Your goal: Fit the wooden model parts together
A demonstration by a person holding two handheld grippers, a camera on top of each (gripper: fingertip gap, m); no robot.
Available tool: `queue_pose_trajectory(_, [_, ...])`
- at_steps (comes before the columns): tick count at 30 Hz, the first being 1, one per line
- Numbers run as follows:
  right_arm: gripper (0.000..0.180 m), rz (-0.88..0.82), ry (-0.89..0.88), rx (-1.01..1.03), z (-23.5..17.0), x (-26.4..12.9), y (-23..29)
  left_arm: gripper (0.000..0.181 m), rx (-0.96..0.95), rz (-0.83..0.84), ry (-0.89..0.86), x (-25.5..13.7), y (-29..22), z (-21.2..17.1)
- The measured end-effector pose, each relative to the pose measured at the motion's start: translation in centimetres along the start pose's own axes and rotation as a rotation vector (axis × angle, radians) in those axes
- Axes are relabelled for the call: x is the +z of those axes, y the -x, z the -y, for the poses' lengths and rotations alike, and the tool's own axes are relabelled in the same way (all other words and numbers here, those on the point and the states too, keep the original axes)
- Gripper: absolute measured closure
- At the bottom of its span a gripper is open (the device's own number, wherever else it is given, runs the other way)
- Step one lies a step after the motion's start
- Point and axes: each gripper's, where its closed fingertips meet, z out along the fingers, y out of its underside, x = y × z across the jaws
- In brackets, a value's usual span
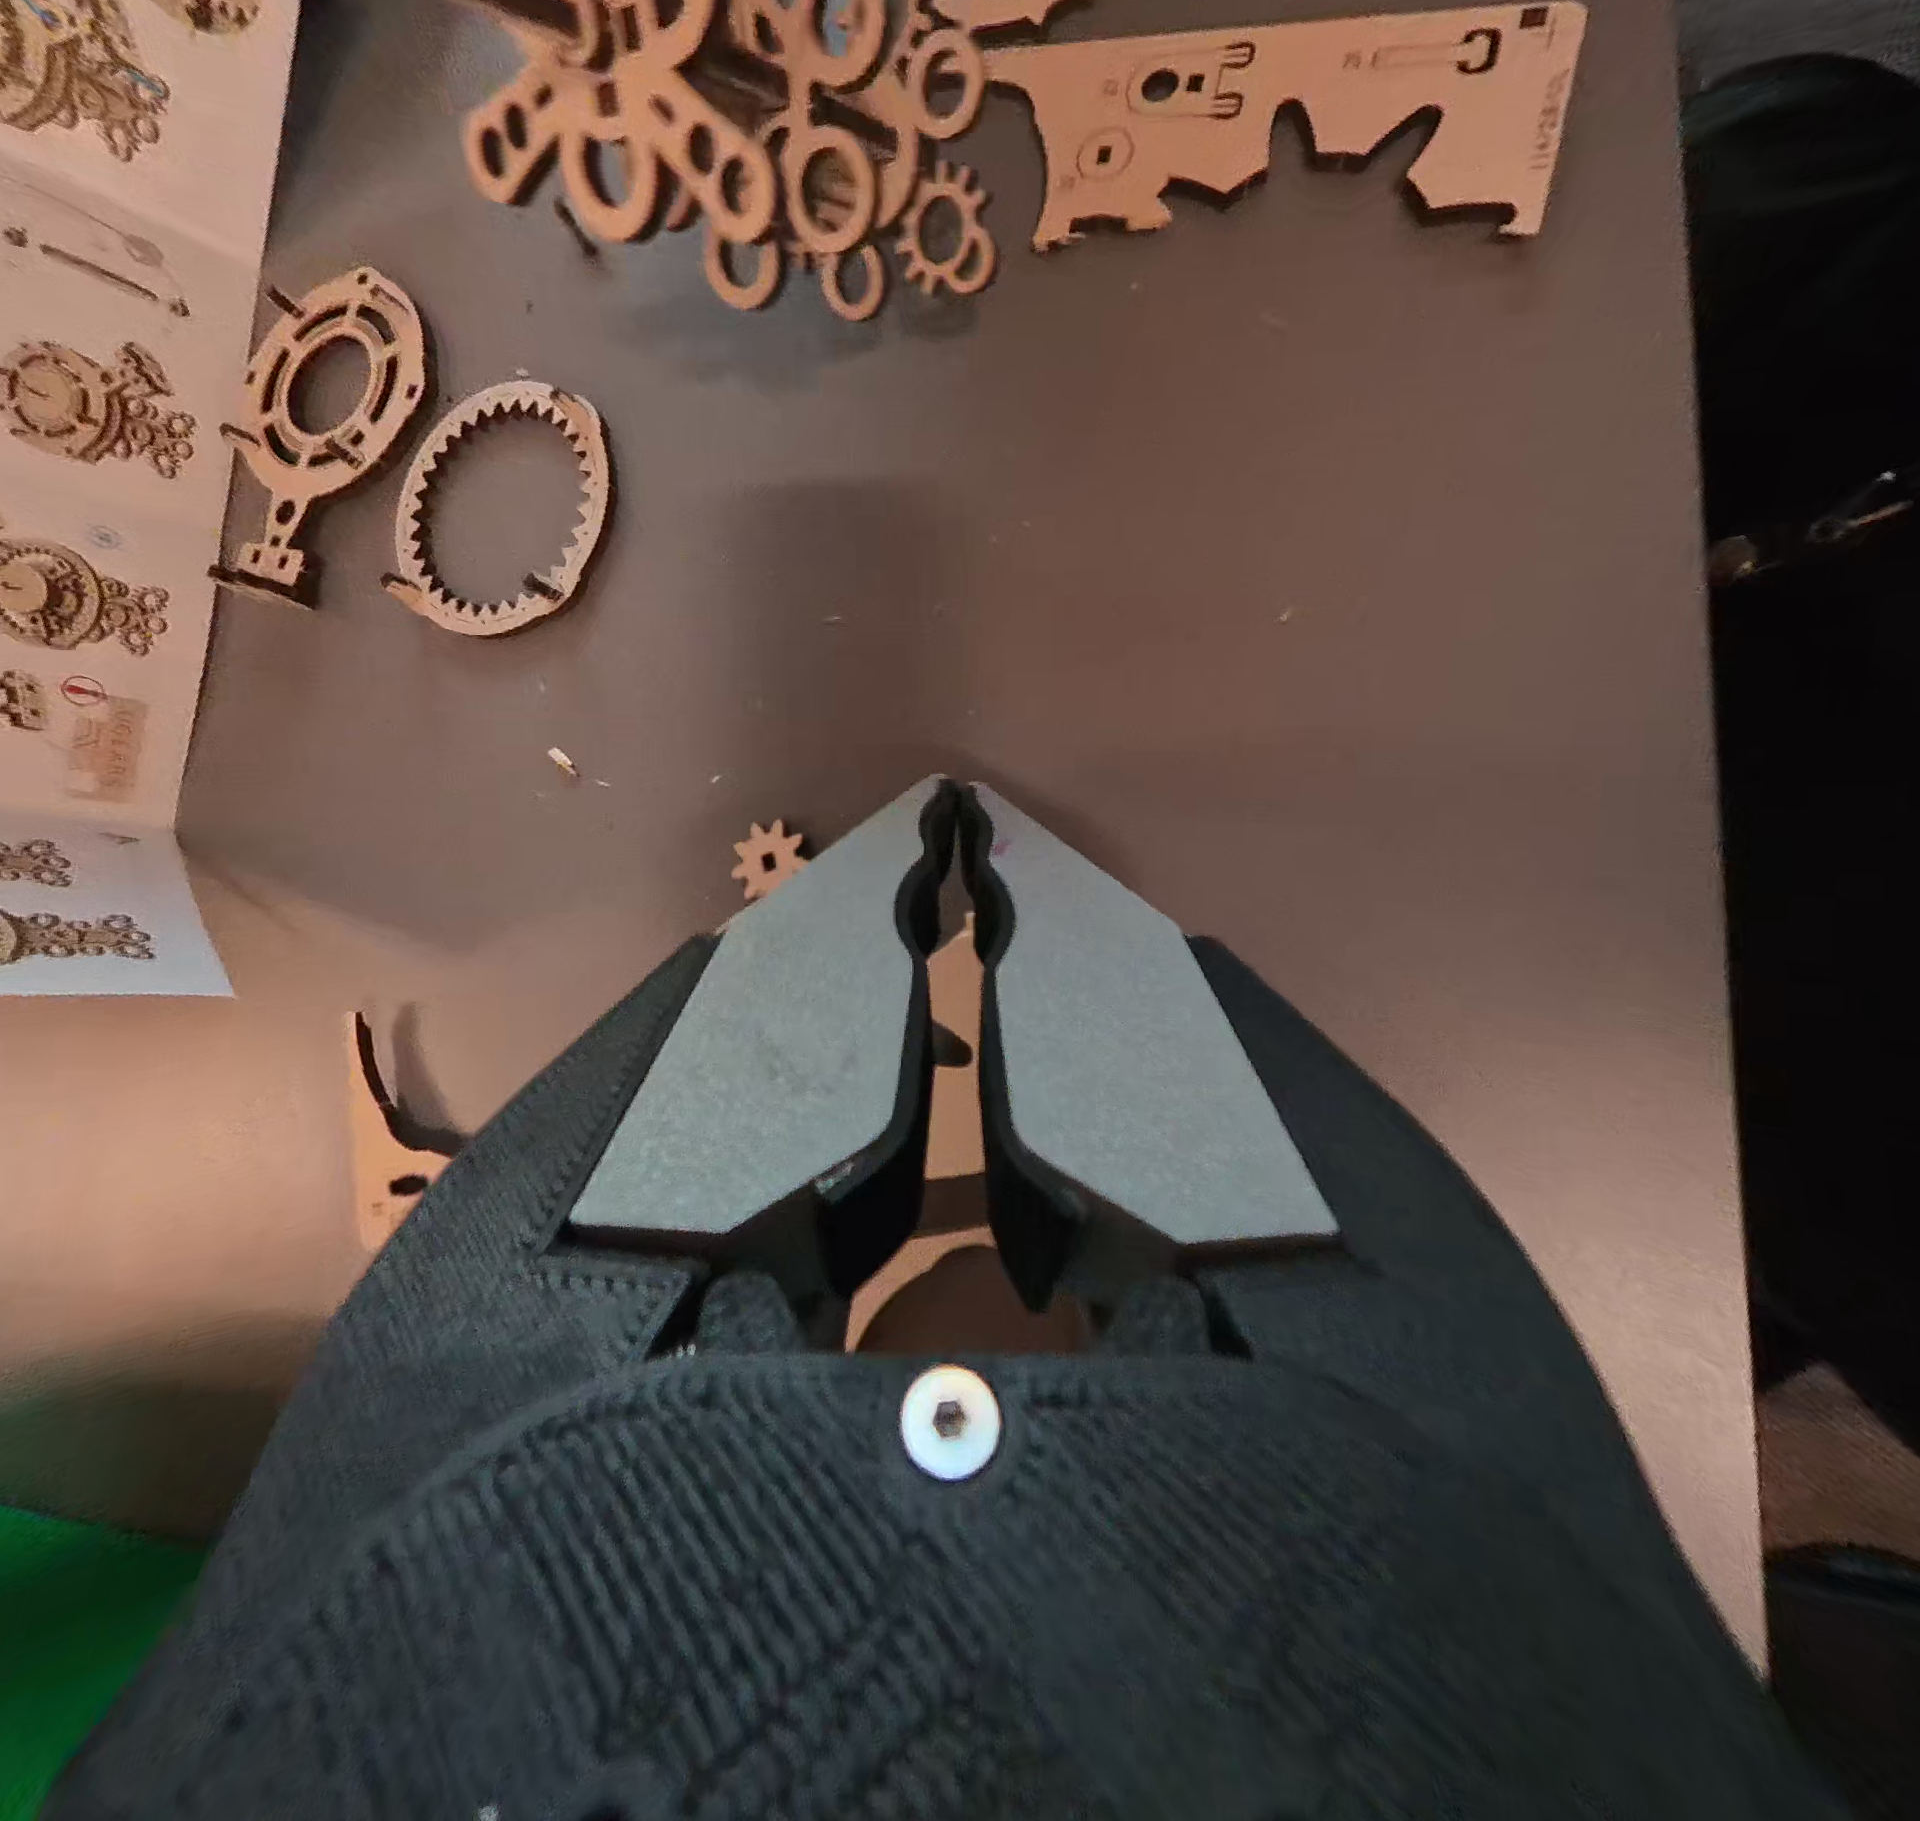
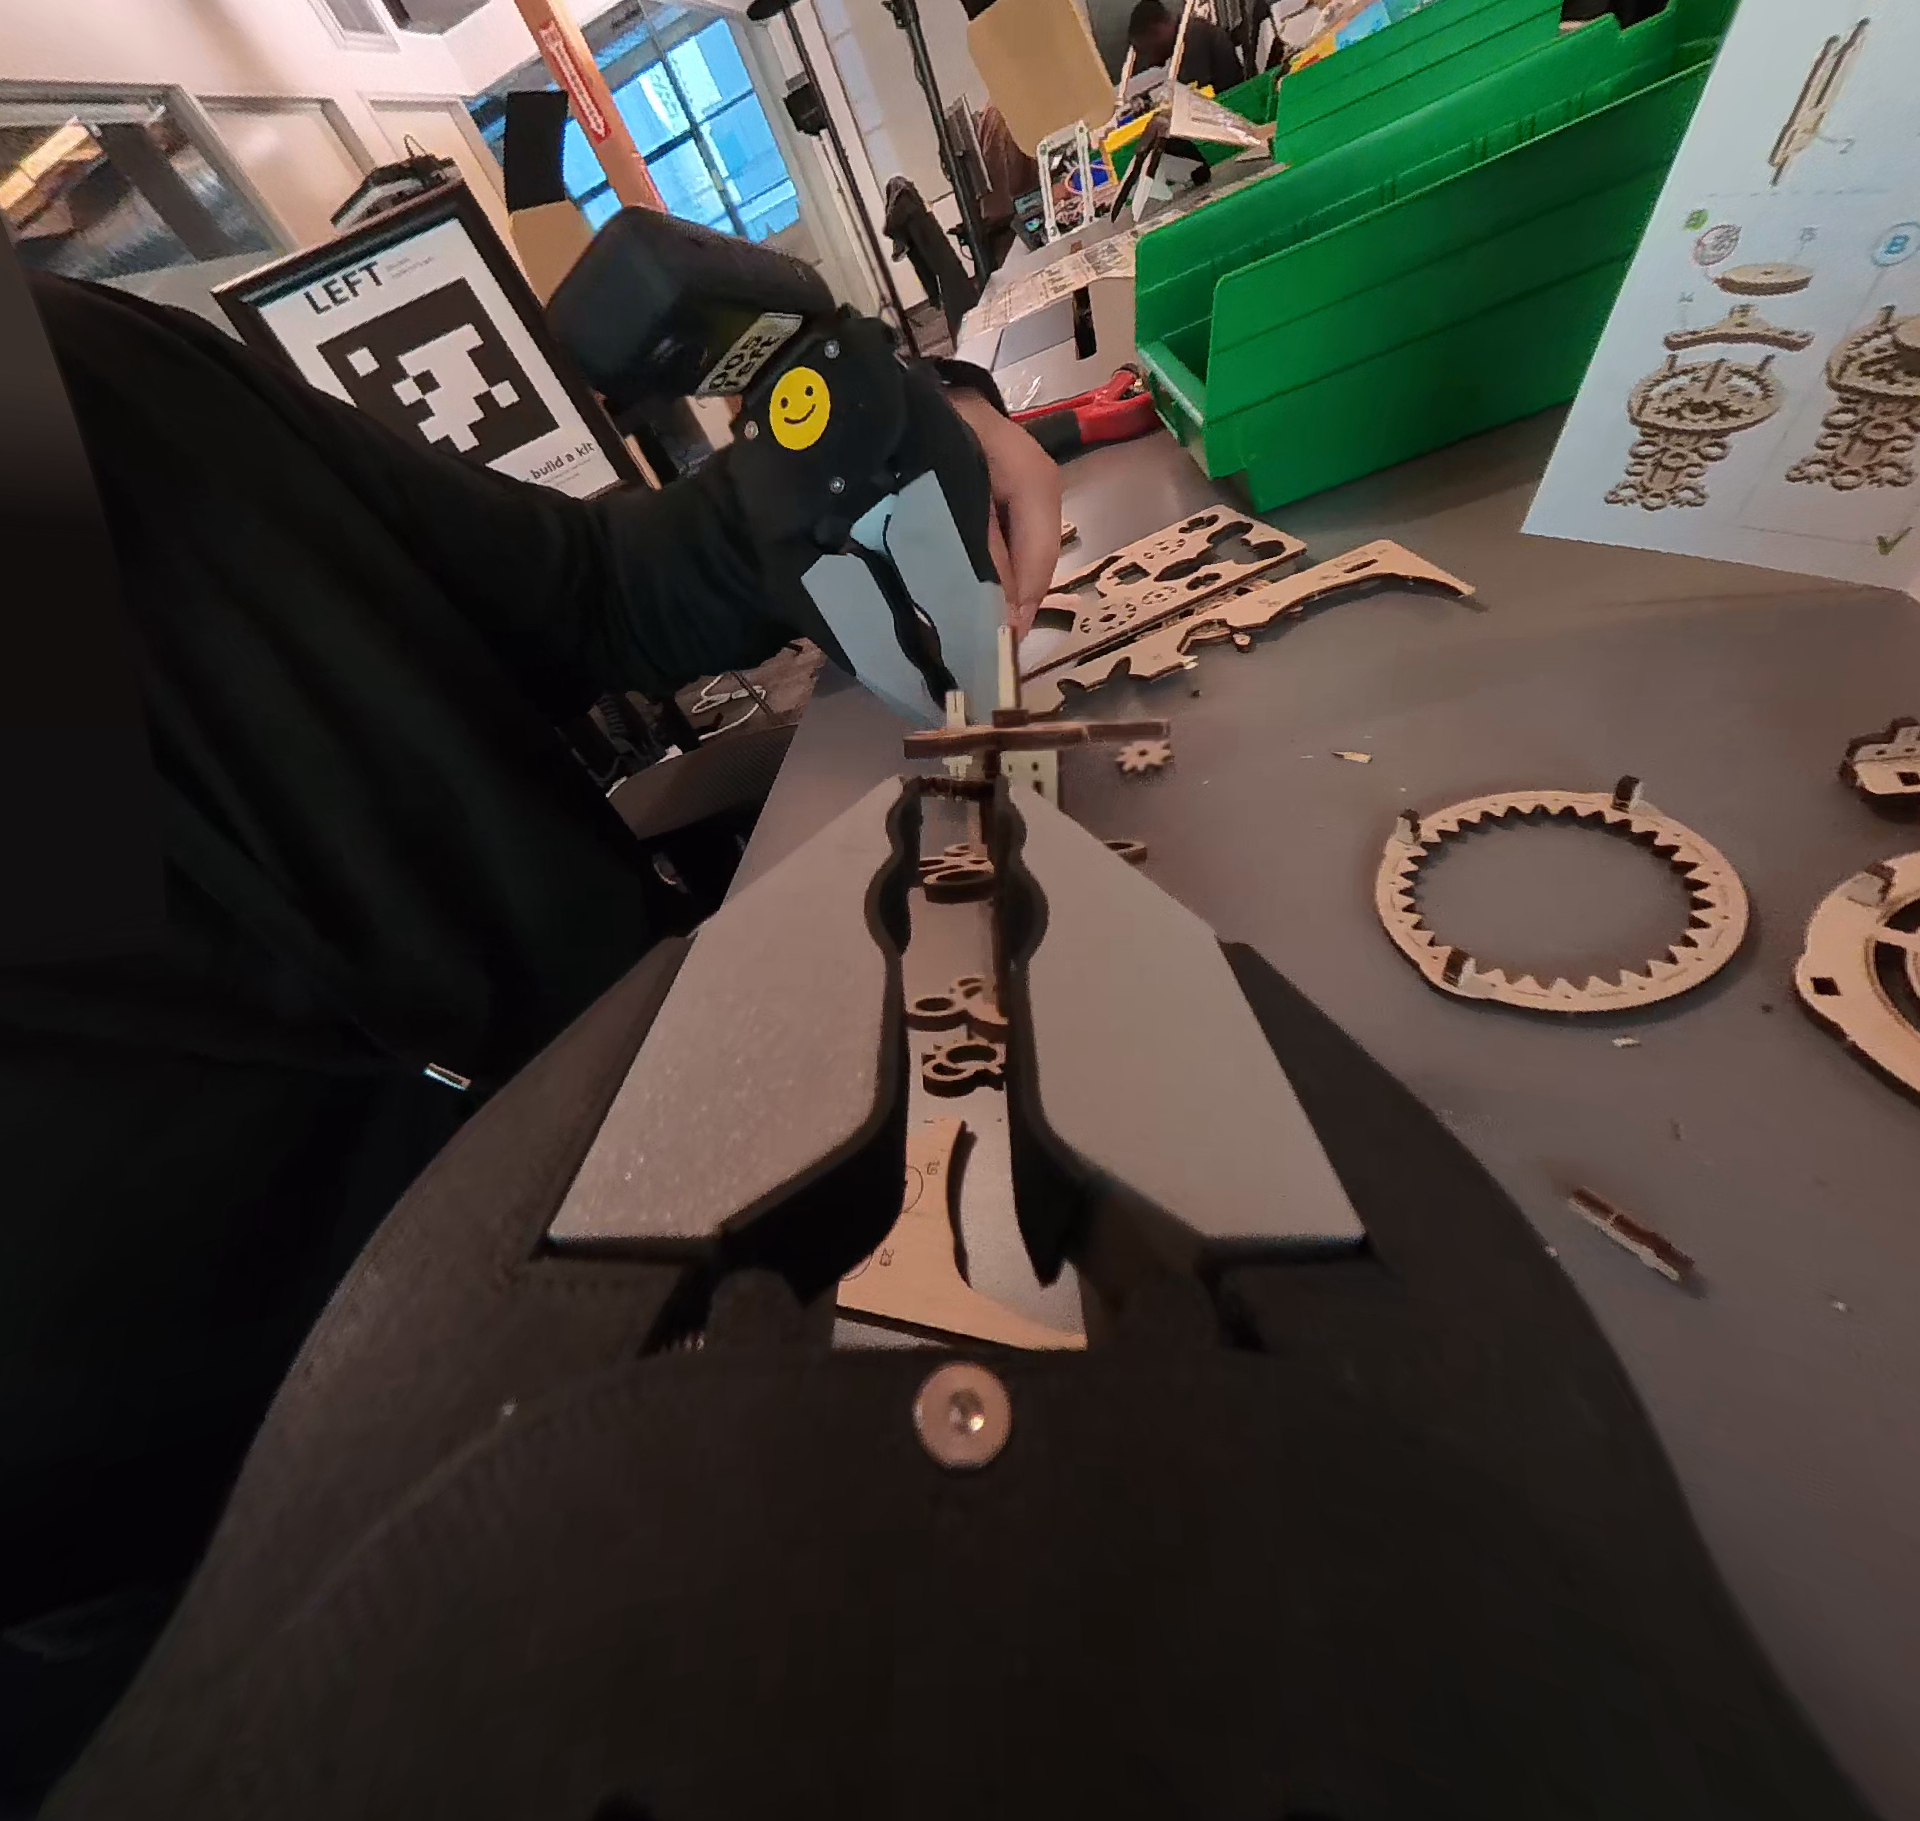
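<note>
My left gripper [image 1: 956,800] points straight down with its jaws pressed together; wood shows in the gap behind its tips. In the right wrist view the left gripper [image 2: 948,699] sits on a small pale peg [image 2: 955,707] in a flat wooden assembly [image 2: 1039,732], beside a taller upright peg [image 2: 1005,659]. My right gripper [image 2: 958,797] comes in low, jaws narrowed on the assembly's dark underside, holding it above the grey table [image 2: 1351,732]. A small gear [image 1: 769,859] lies just left of the left gripper, and shows in the right wrist view [image 2: 1143,758].
A toothed ring [image 1: 504,509] and a round frame part [image 1: 327,400] lie left. A pile of ring-shaped parts [image 1: 727,109] and an offcut sheet [image 1: 1299,130] lie ahead. An instruction sheet [image 1: 94,421] lies far left. Green bins [image 2: 1403,317] stand behind. The table edge [image 1: 1704,836] runs along the right.
</note>
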Motion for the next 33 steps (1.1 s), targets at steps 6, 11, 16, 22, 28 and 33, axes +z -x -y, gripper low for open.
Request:
queue_pose_trajectory(6, [0.170,0.006,-0.007,-0.010,0.1,0.0,0.2,0.172,-0.179,-0.007,-0.109,-1.8,2.6,0.6])
queue_pose_trajectory(11, [0.170,0.000,0.007,-0.014,-0.1,0.1,0.2,0.157,-0.349,0.003,-0.055,-0.9,4.5,-0.5])
queue_pose_trajectory(16, [0.170,0.000,0.001,-0.034,0.1,0.1,0.4,0.149,-0.276,0.011,0.031,1.1,3.8,-2.2])
queue_pose_trajectory(22, [0.170,0.021,-0.003,-0.035,0.1,0.3,0.7,0.155,-0.243,-0.028,0.001,1.2,4.1,-2.3])
queue_pose_trajectory(28, [0.170,0.059,0.002,-0.008,0.0,0.6,0.8,0.163,-0.247,-0.096,-0.049,1.4,3.6,-2.1])
queue_pose_trajectory(33, [0.170,0.093,-0.008,0.029,0.3,0.7,0.5,0.158,-0.257,-0.091,-0.059,1.6,4.0,-2.0])
